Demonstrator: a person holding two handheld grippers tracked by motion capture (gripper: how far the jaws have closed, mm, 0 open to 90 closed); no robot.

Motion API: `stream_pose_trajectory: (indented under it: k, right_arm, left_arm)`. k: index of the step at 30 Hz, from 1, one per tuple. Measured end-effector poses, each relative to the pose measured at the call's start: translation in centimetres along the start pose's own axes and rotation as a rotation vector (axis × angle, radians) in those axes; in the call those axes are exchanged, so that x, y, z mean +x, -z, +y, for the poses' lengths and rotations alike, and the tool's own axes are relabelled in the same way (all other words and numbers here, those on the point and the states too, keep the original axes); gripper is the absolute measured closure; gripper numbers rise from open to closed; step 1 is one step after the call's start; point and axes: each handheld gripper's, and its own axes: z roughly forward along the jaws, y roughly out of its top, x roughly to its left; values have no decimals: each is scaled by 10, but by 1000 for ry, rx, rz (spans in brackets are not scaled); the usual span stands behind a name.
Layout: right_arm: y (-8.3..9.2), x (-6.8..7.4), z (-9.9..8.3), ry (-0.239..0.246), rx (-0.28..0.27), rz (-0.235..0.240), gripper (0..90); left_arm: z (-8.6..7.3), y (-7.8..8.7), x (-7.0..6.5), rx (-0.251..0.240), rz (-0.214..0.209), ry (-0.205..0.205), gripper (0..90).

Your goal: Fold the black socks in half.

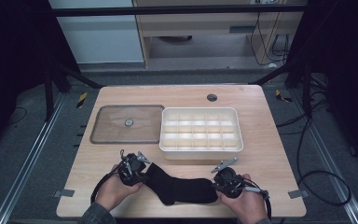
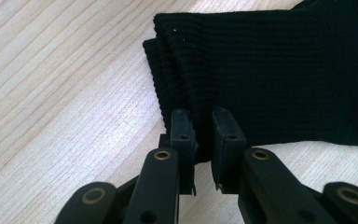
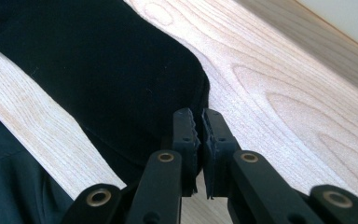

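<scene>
Light wooden surface [image 1: 261, 154], dark floor around. Left gripper [image 2: 200, 128] has its jaws clamped on the cuff edge of the black sock [image 1: 179, 186]; right gripper [image 3: 199, 126] has its jaws pinched on the toe end. Sock's long axis runs 9 to 3 between both hands, near edge. White divided tray [image 1: 200, 148] at 12, clear lid [image 1: 103, 126] at 11; nothing in the way.

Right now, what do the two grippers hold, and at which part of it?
Both hold the black sock lying on the table. The left gripper pinches its ribbed cuff end; the right gripper pinches the rounded toe end.
</scene>
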Motion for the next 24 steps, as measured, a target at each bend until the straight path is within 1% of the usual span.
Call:
stream_pose_trajectory:
  k: [6, 7, 14, 16, 19, 22, 24]
  right_arm:
    - [1, 2, 1, -6, -7, 9, 853]
    - [1, 2, 2, 3, -13, 6, 853]
    - [3, 5, 3, 6, -23, 14, 852]
    - [2, 5, 3, 0, -27, 16, 851]
    - [2, 6, 4, 7, -38, 19, 850]
    - [2, 7, 6, -4, -43, 20, 849]
    - [1, 9, 7, 5, -41, 24, 848]
  left_arm:
    - [0, 2, 0, -1, 0, 2, 805]
    - [0, 3, 1, -1, -1, 2, 805]
    - [2, 11, 0, -11, 7, -11, 806]
    - [3, 13, 1, -17, 5, -9, 806]
    - [3, 18, 2, -24, 6, -8, 807]
    - [3, 22, 3, -31, 1, -6, 807]
    - [3, 24, 4, -35, 0, -5, 809]
